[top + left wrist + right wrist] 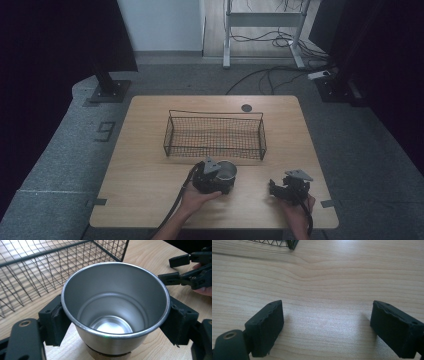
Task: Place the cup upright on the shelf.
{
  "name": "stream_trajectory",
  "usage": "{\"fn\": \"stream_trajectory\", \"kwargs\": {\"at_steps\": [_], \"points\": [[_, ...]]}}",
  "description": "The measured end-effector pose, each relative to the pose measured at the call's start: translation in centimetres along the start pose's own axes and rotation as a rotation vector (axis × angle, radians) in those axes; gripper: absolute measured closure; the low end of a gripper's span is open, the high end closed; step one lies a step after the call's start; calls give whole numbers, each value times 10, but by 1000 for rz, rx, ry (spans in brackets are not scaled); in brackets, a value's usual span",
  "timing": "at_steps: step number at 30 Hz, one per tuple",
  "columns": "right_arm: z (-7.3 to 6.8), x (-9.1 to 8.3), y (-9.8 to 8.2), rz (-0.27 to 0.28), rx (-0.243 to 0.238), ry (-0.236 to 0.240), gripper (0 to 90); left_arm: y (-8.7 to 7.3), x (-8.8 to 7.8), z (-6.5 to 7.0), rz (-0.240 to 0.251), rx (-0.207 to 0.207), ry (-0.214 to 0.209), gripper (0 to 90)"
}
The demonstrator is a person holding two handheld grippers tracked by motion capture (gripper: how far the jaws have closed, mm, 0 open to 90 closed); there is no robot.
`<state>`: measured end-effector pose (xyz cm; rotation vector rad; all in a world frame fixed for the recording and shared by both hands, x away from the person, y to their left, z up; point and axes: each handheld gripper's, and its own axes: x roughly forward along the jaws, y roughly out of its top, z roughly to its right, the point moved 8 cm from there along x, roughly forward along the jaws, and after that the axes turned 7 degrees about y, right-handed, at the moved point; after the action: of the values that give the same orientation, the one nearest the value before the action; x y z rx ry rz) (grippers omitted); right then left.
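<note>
A shiny metal cup (227, 170) stands upright and empty just in front of the wire basket (215, 118), near the table's middle front. My left gripper (223, 177) is shut on it. In the left gripper view both pads press the cup (115, 302) from opposite sides below its rim, with the basket (37, 270) behind it to the left. I cannot tell whether the cup rests on the table or hangs just above it. My right gripper (278, 189) is held low at the front right, open, with bare wood between its fingers (265, 325).
The black mesh basket, empty, sits across the table's centre; one corner (293, 243) shows in the right gripper view. A round grommet (246, 107) lies near the far edge. The right gripper (186, 270) appears beyond the cup in the left gripper view. Cables cross the floor behind.
</note>
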<state>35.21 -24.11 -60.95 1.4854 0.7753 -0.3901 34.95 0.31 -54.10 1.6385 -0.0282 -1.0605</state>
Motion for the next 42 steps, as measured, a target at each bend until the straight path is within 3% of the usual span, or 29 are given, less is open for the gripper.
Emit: {"fn": "stream_trajectory", "kwargs": {"at_steps": [24,42], "points": [[0,0,0,1,1,-1,115,10,-21,-12,55,3,8,192],[0,0,0,0,2,0,115,18,-32,-24,84,-30,10,193]]}}
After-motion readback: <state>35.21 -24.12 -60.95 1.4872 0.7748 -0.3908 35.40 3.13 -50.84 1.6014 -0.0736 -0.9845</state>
